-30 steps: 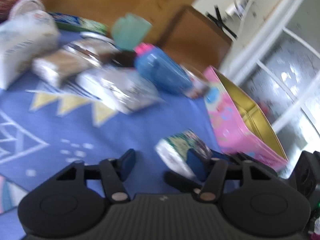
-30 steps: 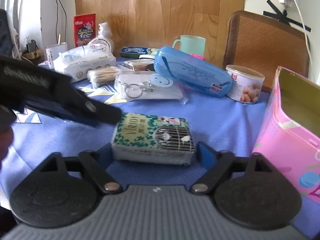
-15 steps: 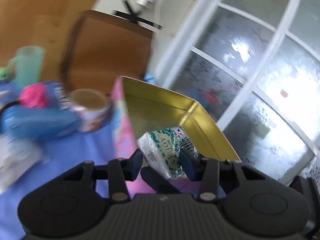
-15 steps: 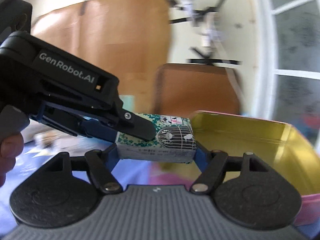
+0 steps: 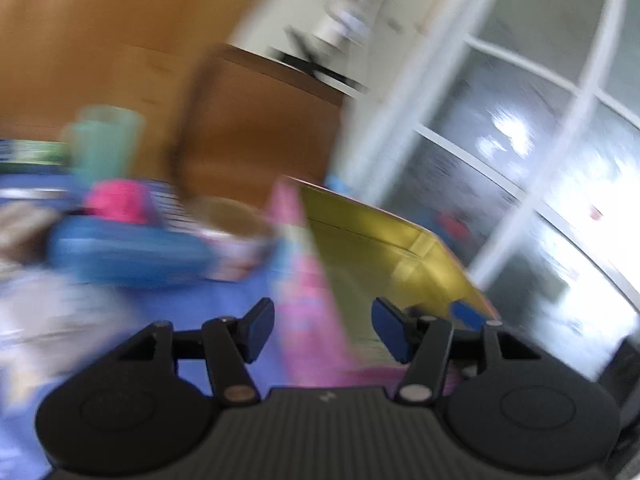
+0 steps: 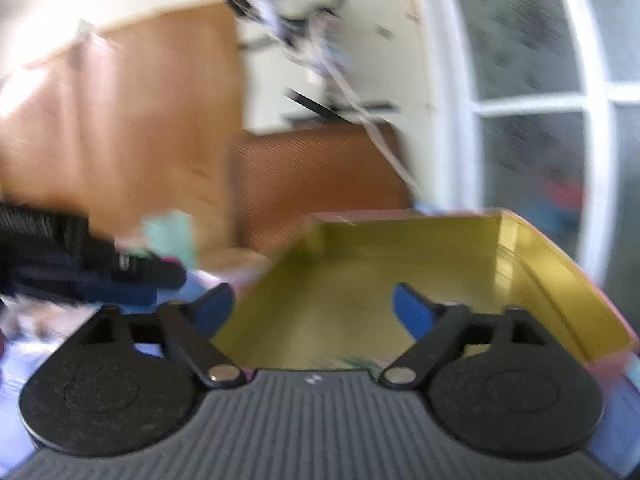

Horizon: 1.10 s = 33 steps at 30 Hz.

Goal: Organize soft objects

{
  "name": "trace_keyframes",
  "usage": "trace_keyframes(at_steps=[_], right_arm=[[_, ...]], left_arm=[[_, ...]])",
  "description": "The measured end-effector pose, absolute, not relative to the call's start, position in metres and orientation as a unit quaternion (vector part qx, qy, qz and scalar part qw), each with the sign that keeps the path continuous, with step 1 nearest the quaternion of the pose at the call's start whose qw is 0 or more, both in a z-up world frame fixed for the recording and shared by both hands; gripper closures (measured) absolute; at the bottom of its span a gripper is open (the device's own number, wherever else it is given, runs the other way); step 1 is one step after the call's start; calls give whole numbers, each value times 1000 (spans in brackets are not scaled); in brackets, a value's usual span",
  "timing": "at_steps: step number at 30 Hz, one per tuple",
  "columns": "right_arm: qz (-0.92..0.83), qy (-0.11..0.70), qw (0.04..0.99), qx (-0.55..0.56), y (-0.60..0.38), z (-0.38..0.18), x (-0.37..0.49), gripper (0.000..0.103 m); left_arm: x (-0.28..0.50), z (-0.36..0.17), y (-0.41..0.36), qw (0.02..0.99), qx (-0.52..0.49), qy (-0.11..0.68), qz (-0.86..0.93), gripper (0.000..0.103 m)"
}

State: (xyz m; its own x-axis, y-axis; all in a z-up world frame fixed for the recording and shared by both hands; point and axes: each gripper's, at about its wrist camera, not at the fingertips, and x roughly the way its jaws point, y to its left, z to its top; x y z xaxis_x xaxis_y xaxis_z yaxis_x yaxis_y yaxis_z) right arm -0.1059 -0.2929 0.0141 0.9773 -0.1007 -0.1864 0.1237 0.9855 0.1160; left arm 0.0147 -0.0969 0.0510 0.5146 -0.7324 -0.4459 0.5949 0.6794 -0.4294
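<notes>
My left wrist camera looks forward and a little down along its jaws, close over the pink wall of the tin (image 5: pixel 304 280), with the blue tabletop (image 5: pixel 240 292) off to its left. My right wrist camera sits nearer level, right above the tin's (image 6: pixel 360 280) gold inside. Both views share the tin, the chair (image 5: pixel 260 128) back and the window (image 5: pixel 520 160); both are blurred.

Glossy gold metal tin (image 6: pixel 400 264), matt cloth (image 5: pixel 192 312).
</notes>
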Motion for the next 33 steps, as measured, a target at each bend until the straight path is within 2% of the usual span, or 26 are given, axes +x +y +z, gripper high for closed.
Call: trace_keyframes(at_steps=[3, 8, 14, 20, 25, 33], right_arm=[[24, 106, 993, 46, -263, 31, -76, 33], [94, 156, 982, 47, -210, 48, 10, 33], [93, 234, 967, 30, -165, 32, 82, 33], [96, 272, 958, 10, -166, 13, 70, 36], [104, 269, 958, -8, -183, -6, 12, 35], [83, 284, 952, 78, -200, -24, -30, 33]], left_arm=[[17, 32, -36, 889, -132, 315, -305, 47], [12, -1, 43, 897, -187, 339, -211, 47], [1, -23, 62, 908, -176, 332, -188, 42], [1, -20, 52, 919, -139, 313, -195, 33], [4, -26, 66, 909, -178, 310, -214, 31], [4, -28, 71, 905, -199, 307, -219, 31]])
